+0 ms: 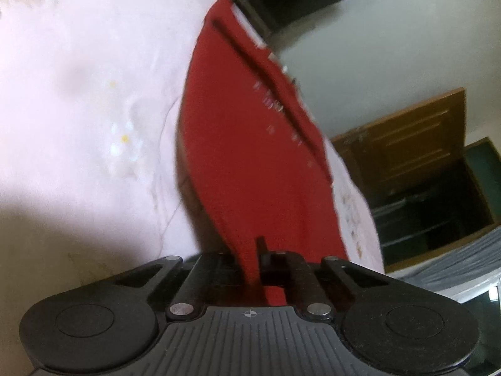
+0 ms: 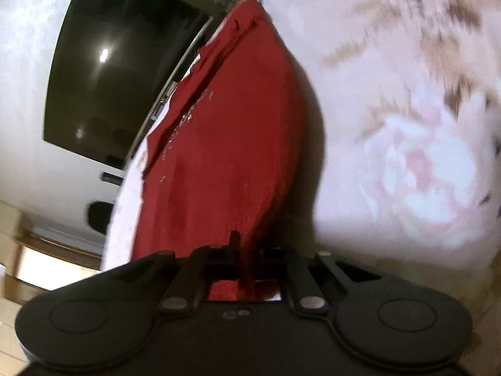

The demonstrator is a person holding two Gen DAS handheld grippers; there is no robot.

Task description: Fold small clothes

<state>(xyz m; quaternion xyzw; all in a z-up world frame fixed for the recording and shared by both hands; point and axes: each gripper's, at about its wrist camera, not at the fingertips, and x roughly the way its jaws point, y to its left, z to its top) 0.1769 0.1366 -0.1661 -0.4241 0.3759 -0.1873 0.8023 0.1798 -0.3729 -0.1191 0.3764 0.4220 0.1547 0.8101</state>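
You had both grippers clenched on the red cloth [image 1: 250, 163] – left gripper [image 1: 261, 261] & right gripper [image 2: 242, 260] each pinching an edge, cloth lying on the bed [image 1: 78, 78]. Fold step underway, I'd say – next: carry both edges over together, keep tension even.

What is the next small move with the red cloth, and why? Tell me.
Probably lift both ends together and carry them over to fold. The left gripper and right gripper are each shut on the red cloth, which stretches away over the sheet.

Left hand-held gripper [image 1: 261, 252] clamps red cloth [image 1: 247, 156] — over pink sheet [image 1: 87, 78].
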